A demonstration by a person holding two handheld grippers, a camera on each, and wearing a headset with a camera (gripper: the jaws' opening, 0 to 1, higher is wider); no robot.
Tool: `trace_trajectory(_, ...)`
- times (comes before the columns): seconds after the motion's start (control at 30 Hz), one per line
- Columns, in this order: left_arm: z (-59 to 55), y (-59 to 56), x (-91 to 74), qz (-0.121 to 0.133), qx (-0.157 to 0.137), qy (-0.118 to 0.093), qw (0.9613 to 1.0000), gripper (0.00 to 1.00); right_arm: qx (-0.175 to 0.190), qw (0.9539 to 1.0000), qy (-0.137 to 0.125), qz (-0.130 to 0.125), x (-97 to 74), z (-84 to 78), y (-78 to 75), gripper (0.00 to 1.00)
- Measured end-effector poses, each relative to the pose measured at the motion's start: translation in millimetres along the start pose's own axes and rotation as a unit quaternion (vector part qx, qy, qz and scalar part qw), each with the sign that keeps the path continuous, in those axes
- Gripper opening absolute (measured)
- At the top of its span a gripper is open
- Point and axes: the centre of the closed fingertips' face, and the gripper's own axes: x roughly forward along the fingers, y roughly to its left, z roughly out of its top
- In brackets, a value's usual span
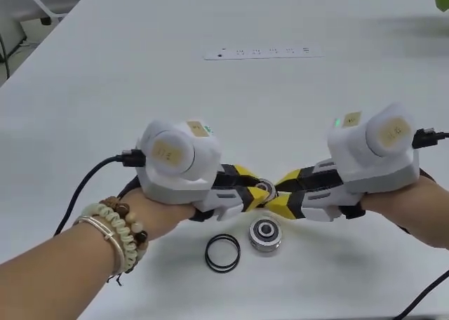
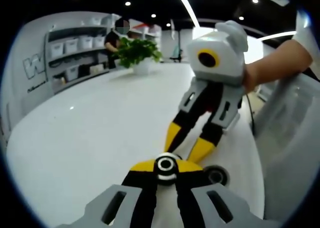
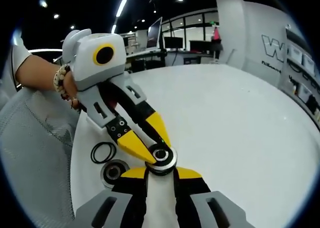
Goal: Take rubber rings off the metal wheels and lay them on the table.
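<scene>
A small metal wheel [image 1: 264,189] hangs above the table between both grippers' yellow tips. My left gripper [image 1: 254,195], held by the hand with the bead bracelets, is shut on it from the left; its own view has the wheel [image 2: 166,164] at its tips [image 2: 167,167]. My right gripper [image 1: 275,198] closes on the same wheel [image 3: 163,158] from the right, tips [image 3: 161,172] against its rim. Just below, a second metal wheel [image 1: 266,234] lies flat on the table, and loose black rubber rings [image 1: 222,252] lie to its left.
A white power strip [image 1: 263,52] lies far back on the white table [image 1: 140,88]. A black cable [image 1: 84,187] trails from the left gripper. A green plant [image 2: 135,50] stands at the far table edge. Shelves with bins [image 2: 75,58] line the wall.
</scene>
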Motion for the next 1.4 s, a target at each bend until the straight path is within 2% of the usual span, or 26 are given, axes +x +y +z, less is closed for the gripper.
trace_trajectory(0.17, 0.0, -0.1, -0.1, 0.0, 0.0, 0.0, 1.0, 0.15, 0.005, 1.0, 0.001, 0.002, -1.4, -1.1, 0.8, 0.16)
trace_trajectory(0.37, -0.1, -0.4, -0.1, 0.0, 0.0, 0.0, 1.0, 0.15, 0.033, 0.9994, -0.005, 0.009, -2.8, 0.3, 1.8, 0.18)
trace_trajectory(0.53, -0.2, -0.3, -0.1, 0.001, -0.001, 0.0, 1.0, 0.15, 0.016, 0.9999, -0.001, 0.002, -0.3, 0.3, 1.0, 0.18)
trace_trajectory(1.13, -0.2, -0.5, 0.0, 0.001, -0.001, 0.0, 1.0, 0.15, -0.007, 1.0, 0.004, 0.006, -2.7, -1.5, -1.6, 0.13)
trace_trajectory(1.17, -0.2, -0.4, 0.0, 0.001, -0.001, 0.0, 1.0, 0.15, -0.011, 0.9999, 0.009, 0.005, -3.2, -3.0, -1.6, 0.11)
trace_trajectory(1.2, -0.3, -0.3, -0.1, 0.002, -0.002, 0.0, 1.0, 0.15, -0.017, 0.9997, 0.018, 0.003, -3.5, -6.0, -2.7, 0.04)
trace_trajectory(1.23, -0.4, -0.4, 0.0, 0.001, -0.002, 0.0, 1.0, 0.15, -0.024, 0.9997, 0.01, -0.005, -3.2, -3.8, -5.5, 0.02)
trace_trajectory(1.27, -0.4, -0.4, 0.1, 0.001, -0.002, 0.0, 1.0, 0.15, -0.015, 0.9998, 0.012, 0.0, -3.4, -4.6, -4.0, 0.02)
trace_trajectory(1.4, -0.4, -0.5, -0.1, 0.002, -0.003, 0.0, 1.0, 0.15, -0.025, 0.9995, 0.016, -0.005, -3.0, -3.9, -3.8, 0.01)
